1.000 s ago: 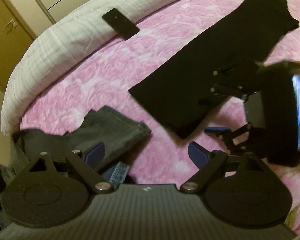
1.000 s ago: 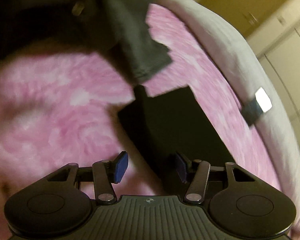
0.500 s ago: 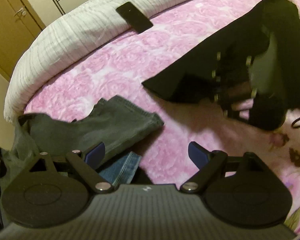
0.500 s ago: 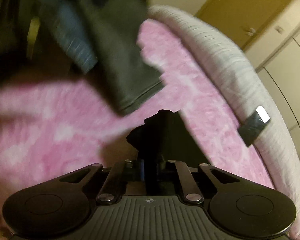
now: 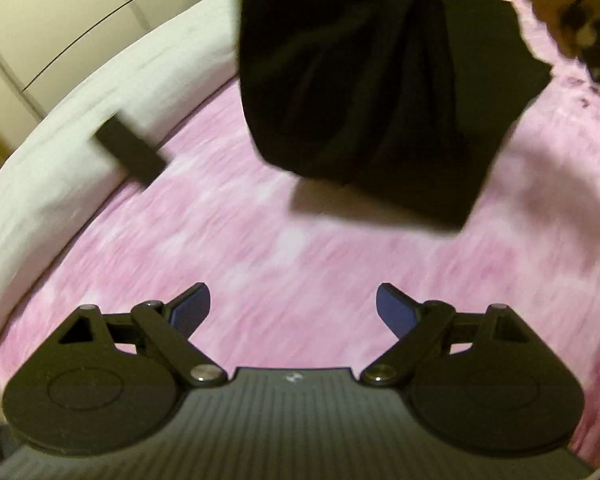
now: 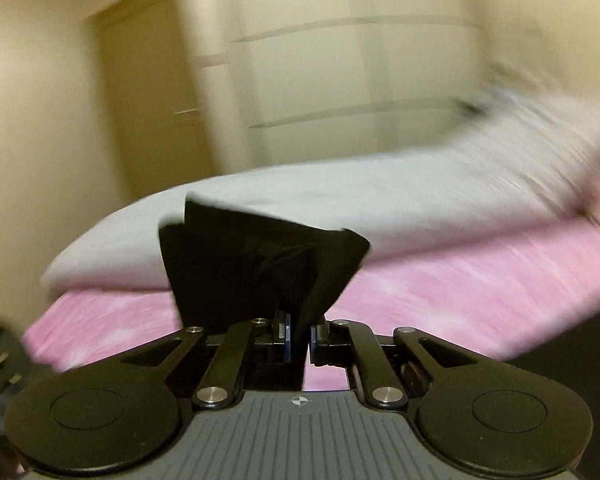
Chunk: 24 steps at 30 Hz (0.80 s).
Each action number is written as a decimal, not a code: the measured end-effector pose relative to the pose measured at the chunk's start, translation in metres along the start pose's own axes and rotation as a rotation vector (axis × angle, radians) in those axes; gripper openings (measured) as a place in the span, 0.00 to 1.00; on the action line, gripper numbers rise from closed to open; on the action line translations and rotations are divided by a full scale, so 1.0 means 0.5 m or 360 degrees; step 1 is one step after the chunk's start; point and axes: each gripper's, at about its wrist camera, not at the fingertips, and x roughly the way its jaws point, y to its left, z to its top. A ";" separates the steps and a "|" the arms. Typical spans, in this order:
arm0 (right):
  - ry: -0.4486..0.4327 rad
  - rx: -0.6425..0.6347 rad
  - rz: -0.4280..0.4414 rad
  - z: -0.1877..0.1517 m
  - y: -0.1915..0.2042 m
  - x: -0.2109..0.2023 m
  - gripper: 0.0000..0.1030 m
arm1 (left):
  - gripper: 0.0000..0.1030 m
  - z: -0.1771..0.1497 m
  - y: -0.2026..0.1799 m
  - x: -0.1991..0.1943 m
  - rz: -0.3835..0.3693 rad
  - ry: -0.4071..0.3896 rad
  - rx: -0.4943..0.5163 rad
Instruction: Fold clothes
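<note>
The right gripper (image 6: pixel 298 334) is clamped on a bunched edge of the black garment (image 5: pixel 340 80), whose near end hangs lifted off the pink bedspread (image 5: pixel 300 248) while its far part lies flat. The left gripper (image 5: pixel 293 312) hovers wide open and empty over bare pink cover. A dark phone (image 5: pixel 130 152) lies at the white quilt's (image 5: pixel 60 120) edge.

Black hand-held gripper (image 5: pixel 293 308), blue pads (image 5: pixel 394 312)
</note>
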 end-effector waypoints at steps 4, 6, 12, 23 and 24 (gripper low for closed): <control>0.0216 0.0625 -0.0244 -0.102 -0.286 0.018 0.06 | 0.85 0.106 -0.089 0.068 -0.0089 0.0001 0.0077; 0.0359 0.0922 -0.0318 -0.162 -0.408 0.033 0.07 | 0.85 0.154 -0.133 0.104 -0.0140 0.0009 0.0106; 0.0492 0.0977 -0.0107 -0.147 -0.482 0.051 0.07 | 0.85 0.262 -0.218 0.191 -0.0183 0.0028 0.0221; 0.0590 0.0921 -0.0007 -0.132 -0.539 0.063 0.11 | 0.85 0.338 -0.200 0.276 -0.0187 0.0082 0.0119; 0.0608 0.0936 -0.0013 -0.139 -0.540 0.055 0.19 | 0.85 0.339 -0.195 0.285 -0.0199 0.0083 0.0113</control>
